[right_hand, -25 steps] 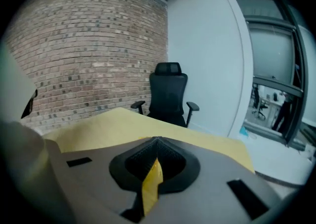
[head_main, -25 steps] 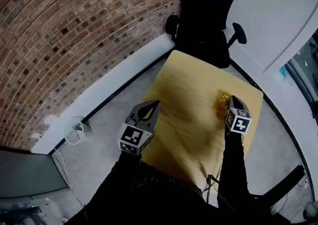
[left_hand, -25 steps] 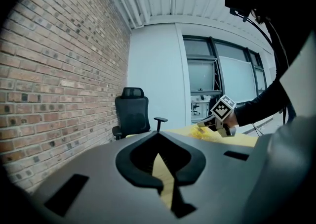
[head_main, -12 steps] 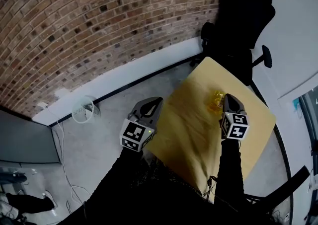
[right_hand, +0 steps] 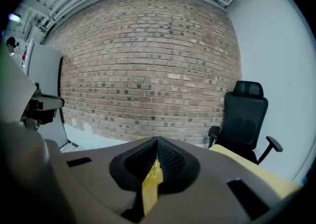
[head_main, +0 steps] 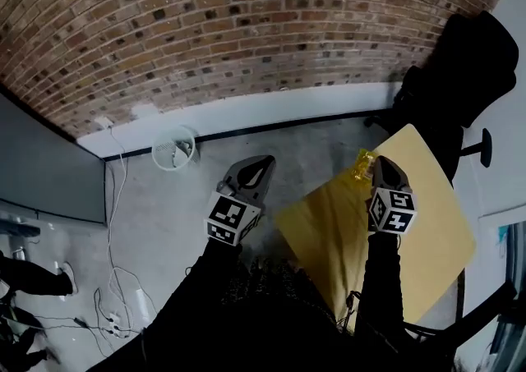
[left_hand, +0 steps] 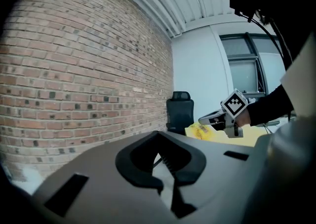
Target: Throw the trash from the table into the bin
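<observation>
right gripper view: yellow wrapper [right_hand: 150, 182] in right tool [right_hand: 157, 142]

Black office chair [head_main: 468, 75] beside brick wall [head_main: 205, 17]; white fan [head_main: 174, 149] on floor [head_main: 164, 222]

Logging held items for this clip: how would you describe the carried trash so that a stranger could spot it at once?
Start at the pale wooden table between the brick wall and the black office chair. By the table edge nearest the wall, the right claw is shut on a yellow wrapper. It is the only crumpled, bright yellow thing in sight, and the left claw holds nothing.
</observation>
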`<state>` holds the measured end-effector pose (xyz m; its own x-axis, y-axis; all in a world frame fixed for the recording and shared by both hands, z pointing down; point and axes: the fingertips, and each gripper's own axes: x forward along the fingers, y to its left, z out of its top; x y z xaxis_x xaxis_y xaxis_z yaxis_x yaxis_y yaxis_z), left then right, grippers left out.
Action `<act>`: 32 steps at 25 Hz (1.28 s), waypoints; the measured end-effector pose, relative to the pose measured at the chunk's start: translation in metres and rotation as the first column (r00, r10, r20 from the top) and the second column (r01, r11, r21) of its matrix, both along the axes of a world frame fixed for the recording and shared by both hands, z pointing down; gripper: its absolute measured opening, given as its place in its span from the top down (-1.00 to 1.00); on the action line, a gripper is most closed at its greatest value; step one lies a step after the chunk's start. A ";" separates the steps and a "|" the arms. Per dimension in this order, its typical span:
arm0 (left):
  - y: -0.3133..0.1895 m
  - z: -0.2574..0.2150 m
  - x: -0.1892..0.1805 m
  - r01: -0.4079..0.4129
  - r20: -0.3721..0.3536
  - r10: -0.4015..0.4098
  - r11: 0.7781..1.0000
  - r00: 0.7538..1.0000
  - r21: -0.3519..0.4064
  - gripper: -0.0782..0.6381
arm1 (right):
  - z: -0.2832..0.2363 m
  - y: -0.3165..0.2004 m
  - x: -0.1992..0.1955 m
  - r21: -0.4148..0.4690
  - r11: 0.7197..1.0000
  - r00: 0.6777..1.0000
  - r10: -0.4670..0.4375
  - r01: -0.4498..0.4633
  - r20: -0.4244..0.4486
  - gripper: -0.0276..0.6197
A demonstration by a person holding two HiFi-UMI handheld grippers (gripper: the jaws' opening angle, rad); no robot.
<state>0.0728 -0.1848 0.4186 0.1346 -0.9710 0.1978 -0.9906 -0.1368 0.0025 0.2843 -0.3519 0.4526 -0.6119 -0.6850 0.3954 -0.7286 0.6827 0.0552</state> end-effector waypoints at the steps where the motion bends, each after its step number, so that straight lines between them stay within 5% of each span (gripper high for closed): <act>1: 0.004 0.000 -0.014 0.016 -0.002 -0.016 1.000 1.000 0.000 0.76 | -0.001 0.002 -0.017 -0.002 1.000 1.000 -0.018 0.018 0.000 0.88; 12: 0.071 0.008 -0.171 0.208 -0.021 -0.208 0.978 0.978 -0.015 0.76 | -0.005 0.040 -0.229 -0.006 0.974 0.974 -0.226 0.226 0.028 0.88; 23: 0.165 0.011 -0.329 0.380 -0.005 -0.380 0.925 0.925 -0.022 0.76 | -0.001 0.122 -0.441 0.009 0.901 0.899 -0.433 0.433 0.060 0.88; 32: 0.217 0.021 -0.403 0.477 0.001 -0.477 0.878 0.879 -0.033 0.76 | 0.011 0.183 -0.548 0.002 0.836 0.833 -0.547 0.549 0.083 0.88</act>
